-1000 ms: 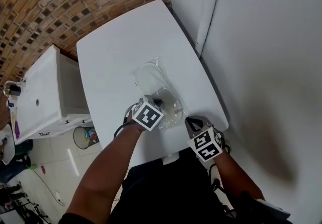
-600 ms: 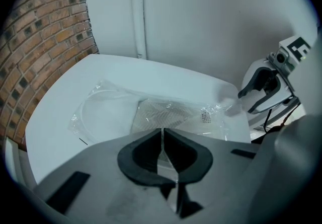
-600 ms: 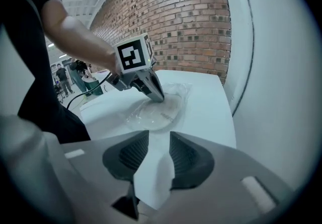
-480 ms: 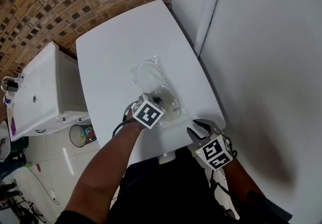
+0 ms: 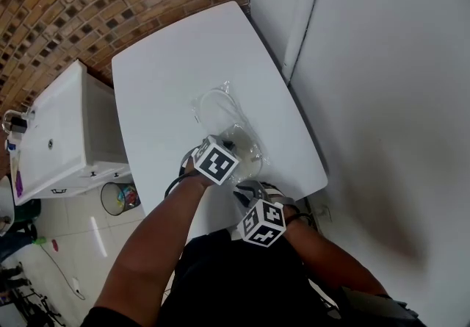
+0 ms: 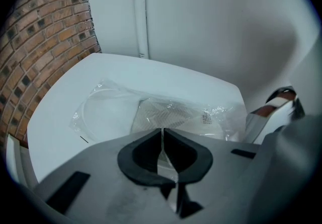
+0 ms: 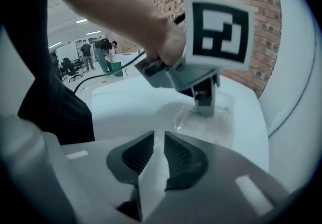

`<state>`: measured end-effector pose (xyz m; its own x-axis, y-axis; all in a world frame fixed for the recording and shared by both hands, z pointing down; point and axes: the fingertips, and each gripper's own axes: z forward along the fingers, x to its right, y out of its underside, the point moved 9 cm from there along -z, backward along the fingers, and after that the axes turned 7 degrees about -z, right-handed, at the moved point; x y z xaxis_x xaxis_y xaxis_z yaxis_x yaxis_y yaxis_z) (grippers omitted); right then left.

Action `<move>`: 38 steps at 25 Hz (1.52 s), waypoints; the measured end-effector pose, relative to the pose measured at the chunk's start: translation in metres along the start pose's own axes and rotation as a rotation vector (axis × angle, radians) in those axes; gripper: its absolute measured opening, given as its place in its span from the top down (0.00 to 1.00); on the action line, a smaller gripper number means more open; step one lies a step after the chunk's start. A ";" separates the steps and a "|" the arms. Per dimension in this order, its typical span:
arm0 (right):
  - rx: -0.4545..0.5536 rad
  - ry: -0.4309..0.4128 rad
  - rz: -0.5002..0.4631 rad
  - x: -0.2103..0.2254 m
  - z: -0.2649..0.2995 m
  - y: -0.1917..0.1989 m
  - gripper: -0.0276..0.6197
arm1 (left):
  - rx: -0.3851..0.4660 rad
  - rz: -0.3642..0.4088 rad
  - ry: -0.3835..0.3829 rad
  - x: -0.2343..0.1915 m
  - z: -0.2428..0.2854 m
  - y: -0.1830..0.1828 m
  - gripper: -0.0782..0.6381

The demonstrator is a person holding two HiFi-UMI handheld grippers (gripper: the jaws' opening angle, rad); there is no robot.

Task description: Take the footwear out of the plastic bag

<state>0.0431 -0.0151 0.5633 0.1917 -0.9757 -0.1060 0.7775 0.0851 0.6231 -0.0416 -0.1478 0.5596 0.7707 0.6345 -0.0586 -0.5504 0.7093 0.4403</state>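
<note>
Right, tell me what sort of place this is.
Likely an open office or lab workroom: a brick wall, a white table, and people by office chairs under strip lights.

In the head view, the left gripper [image 5: 226, 148] hides its own fingers under its marker cube [image 5: 216, 161], which also covers the near end of the plastic bag [image 5: 217, 109]. The footwear [image 6: 168, 115] shows only as a pale, textured shape through crinkled film, and its kind cannot be told. The person's arms and body hide the near edge of the desk [image 5: 169, 61]. In the right gripper view, the people [image 7: 93, 49] far behind are too small to make out.
</note>
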 end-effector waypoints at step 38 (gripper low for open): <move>-0.165 0.198 0.262 0.045 -0.018 0.070 0.95 | -0.050 -0.069 0.023 0.029 -0.028 0.044 0.88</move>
<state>0.1166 -0.0496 0.5884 0.4968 -0.8598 -0.1179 0.7699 0.3739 0.5172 -0.0523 -0.0894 0.5518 0.8003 0.5899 -0.1080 -0.5120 0.7659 0.3889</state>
